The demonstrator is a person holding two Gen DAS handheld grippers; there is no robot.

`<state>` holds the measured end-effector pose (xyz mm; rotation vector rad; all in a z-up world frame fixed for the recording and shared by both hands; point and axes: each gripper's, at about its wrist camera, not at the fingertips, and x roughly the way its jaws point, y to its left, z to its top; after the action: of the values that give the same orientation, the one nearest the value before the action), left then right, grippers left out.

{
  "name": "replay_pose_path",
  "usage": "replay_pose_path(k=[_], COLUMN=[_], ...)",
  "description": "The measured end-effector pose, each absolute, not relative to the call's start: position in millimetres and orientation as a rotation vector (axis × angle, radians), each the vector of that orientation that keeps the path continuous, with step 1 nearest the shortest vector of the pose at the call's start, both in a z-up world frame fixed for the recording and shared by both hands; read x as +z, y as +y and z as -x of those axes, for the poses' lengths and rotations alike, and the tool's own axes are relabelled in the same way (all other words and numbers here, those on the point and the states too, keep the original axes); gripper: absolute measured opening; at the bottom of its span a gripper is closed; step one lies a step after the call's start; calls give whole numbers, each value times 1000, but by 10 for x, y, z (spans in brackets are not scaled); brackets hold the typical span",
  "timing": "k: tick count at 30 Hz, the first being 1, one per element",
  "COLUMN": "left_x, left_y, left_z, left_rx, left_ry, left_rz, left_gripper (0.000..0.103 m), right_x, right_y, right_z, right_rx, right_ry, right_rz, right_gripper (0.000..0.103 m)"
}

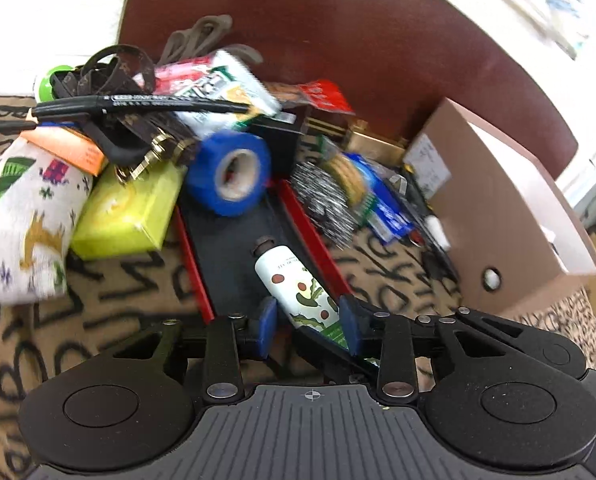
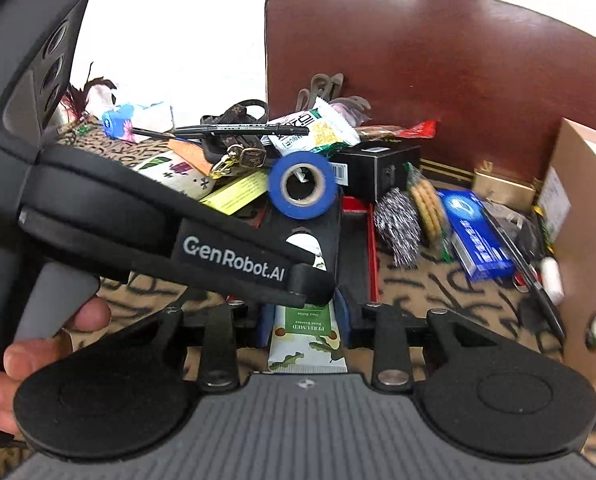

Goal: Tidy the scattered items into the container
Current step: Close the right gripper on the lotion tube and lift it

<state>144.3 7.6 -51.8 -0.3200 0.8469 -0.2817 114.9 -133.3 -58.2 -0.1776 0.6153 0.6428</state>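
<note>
A black tray with red side walls (image 1: 318, 236) lies on the letter-patterned cloth of the worktop (image 1: 110, 292), and a white hand cream tube printed with green leaves and brown nuts (image 1: 298, 288) lies along its floor, cap end pointing away. At the tray's far end a roll of blue tape (image 1: 230, 172) stands tilted on its edge, hole facing out. The left gripper (image 1: 309, 326) has its blue-padded jaws on either side of the tube's lower half; the pads look close to its sides, but I cannot tell whether they press on it. The right gripper (image 2: 304, 320) takes the same tube by its flat crimped end, jaws closed against both edges of it. Beyond the tray the loose things are heaped: a yellow-green box (image 1: 126, 212), a patterned sock (image 1: 22, 224), a black marker pen (image 1: 138, 104) lying across a brown strap, a snack packet (image 1: 222, 84). To the right of the tray lie a steel scourer (image 1: 326, 200), a pack of biscuits (image 1: 346, 176) and a blue carton (image 2: 474, 232), with an open cardboard box (image 1: 510, 216) at the far right.
</note>
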Motion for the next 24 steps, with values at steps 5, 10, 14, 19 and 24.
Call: replay_pose_path(k=[5, 10, 14, 19, 24], left_x=[-540, -753, -781, -749, -740], left_y=[-164, -472, -602, -693, -795], left_z=[-1085, -784, -627, -640, -650], left_rx=[-326, -394, -379, -346, -308], left_ry=[879, 973, 962, 976, 982], left_rz=[304, 270, 241, 220, 163], left_gripper=[49, 50, 63, 61, 51], right_x=[-581, -749, -862, -851, -868], right_y=[-1669, -1954, -2078, -2065, -2078], right_z=[-795, -434, -219, -182, -177], right_rx=[613, 561, 531, 516, 514], right_ry=[643, 731, 751, 736, 733], right_rz=[127, 107, 73, 85, 80], right_gripper=[36, 37, 39, 39, 39])
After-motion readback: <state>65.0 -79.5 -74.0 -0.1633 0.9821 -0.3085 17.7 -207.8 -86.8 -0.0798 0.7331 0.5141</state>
